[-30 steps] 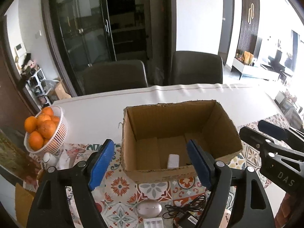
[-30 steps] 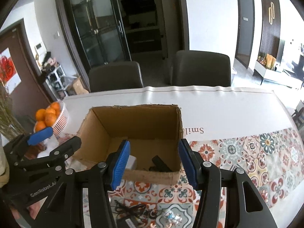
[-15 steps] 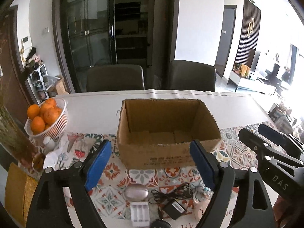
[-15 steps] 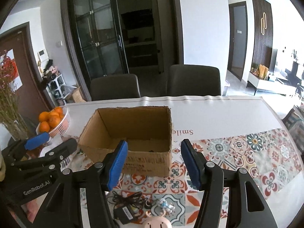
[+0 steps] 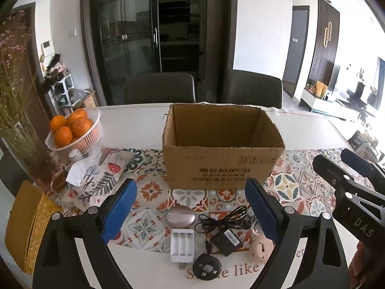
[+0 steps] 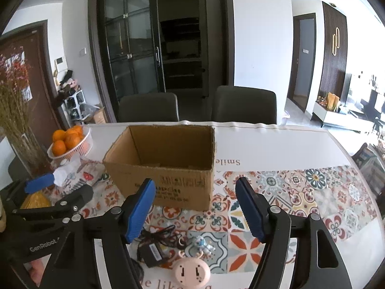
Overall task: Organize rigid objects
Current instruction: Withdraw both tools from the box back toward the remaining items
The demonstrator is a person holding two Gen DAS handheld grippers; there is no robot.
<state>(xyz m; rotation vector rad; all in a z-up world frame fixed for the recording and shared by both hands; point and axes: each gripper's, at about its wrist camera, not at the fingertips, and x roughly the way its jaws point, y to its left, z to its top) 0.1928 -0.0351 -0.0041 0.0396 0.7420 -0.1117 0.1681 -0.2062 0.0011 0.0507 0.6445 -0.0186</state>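
Clutter lies on the patterned runner (image 5: 286,185) just before my grippers: a silver oval case (image 5: 180,218), a white battery charger (image 5: 182,245) with its three slots up, a round black plug head (image 5: 207,265), a black power adapter (image 5: 227,239) with its cord (image 5: 226,216) loosely coiled beside it, and a pink round piece (image 5: 261,248) with two slits; from the right wrist view I also see a small blue-and-white figurine (image 6: 202,243) just behind that pink piece (image 6: 191,272); behind them all stands the open cardboard box (image 5: 220,149), upright, printed face toward me, its floor hidden from here; my left gripper (image 5: 191,210) hangs over the silver case and charger, its jaws opening, blue pads wide apart and pressing on nothing; my right gripper (image 6: 195,210) hangs over the adapter and figurine, its jaws opening too, nothing between the pads; each gripper shows at the edge of the other's view, so they are side by side; to the left of the box sits a white basket (image 5: 90,136) of oranges (image 5: 72,126), with a crumpled tissue (image 5: 77,172) on a printed pouch (image 5: 103,175) near it, a yellow box (image 5: 24,224) at the table's edge and a glass vase (image 5: 26,149) of dried stems; two dark chairs (image 5: 160,89) stand beyond the white table (image 5: 134,122).
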